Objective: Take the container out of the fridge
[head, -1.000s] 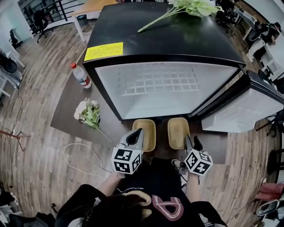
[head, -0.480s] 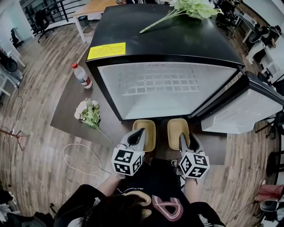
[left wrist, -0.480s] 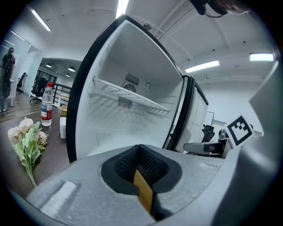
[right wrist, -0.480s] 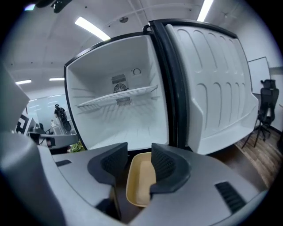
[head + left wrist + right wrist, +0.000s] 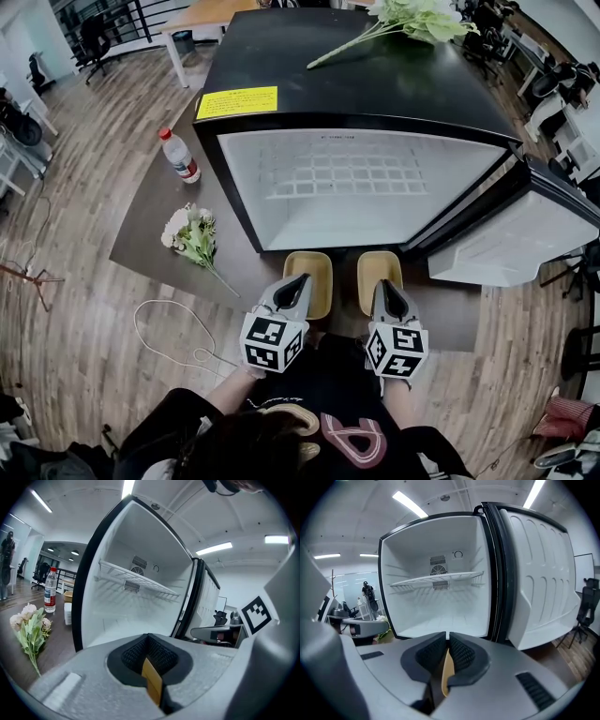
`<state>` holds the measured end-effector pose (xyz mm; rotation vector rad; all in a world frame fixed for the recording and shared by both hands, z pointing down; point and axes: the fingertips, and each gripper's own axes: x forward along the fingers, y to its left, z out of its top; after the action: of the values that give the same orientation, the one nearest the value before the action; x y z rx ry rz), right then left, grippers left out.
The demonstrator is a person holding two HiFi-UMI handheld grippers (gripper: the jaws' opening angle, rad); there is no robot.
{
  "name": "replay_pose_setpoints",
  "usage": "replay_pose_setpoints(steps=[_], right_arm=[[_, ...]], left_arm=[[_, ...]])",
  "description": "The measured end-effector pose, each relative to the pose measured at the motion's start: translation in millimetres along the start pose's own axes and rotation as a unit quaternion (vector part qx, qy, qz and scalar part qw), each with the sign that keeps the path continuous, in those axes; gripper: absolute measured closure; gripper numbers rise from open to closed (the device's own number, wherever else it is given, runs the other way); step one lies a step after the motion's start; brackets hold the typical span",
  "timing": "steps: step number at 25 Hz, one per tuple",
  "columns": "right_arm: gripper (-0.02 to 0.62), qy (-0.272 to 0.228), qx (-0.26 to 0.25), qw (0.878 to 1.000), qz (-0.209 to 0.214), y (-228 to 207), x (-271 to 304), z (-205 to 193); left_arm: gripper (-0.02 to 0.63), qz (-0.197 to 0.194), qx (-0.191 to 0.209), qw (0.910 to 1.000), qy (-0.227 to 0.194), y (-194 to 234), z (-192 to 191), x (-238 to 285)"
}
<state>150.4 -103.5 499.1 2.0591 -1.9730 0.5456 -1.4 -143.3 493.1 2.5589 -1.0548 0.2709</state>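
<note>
We see the fridge (image 5: 356, 84) standing on a mat (image 5: 150, 225) on the floor (image 5: 75, 309), with its door (image 5: 506, 234) swung open to the right. A wire shelf (image 5: 361, 178) sits inside it. On top of the fridge, toward the back right, lies a flower branch (image 5: 412, 17). Just before the open fridge, outside it, the left container (image 5: 309, 272) and the right container (image 5: 377, 267) are side by side, a little apart. Left of the fridge a bottle (image 5: 178, 157) stands upright on the mat. Nearer to us a flower bunch (image 5: 190, 236) lies on the mat. A cable (image 5: 178, 333) lies on the floor beside the mat's near edge.
</note>
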Motion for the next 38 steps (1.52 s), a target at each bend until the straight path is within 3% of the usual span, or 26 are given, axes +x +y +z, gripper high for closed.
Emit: replay_pose_setpoints(steps=[3, 15, 30, 38], right_arm=[[0.586, -0.004, 0.003, 1.0, -0.005, 0.1, -1.4, 0.0], [0.589, 0.004, 0.013, 1.0, -0.026, -4.6, -0.8, -3.8], [0.589, 0.005, 0.01, 1.0, -0.028, -5.4, 6.3, -3.7], [0.589, 0.011, 0.035, 0.999, -0.022, -7.4, 12.1, -3.1]], left_arm=[[0.598, 0.001, 0.002, 1.0, 0.0, 0.5, -1.2, -2.4], [0.598, 0.006, 0.004, 1.0, 0.004, 6.8, -4.1, -3.4], [0.598, 0.015, -0.001, 0.9997, 0.018, 16.7, -8.2, -0.6], [0.597, 0.017, -0.008, 0.9995, 0.024, 21.4, -9.4, 1.2]])
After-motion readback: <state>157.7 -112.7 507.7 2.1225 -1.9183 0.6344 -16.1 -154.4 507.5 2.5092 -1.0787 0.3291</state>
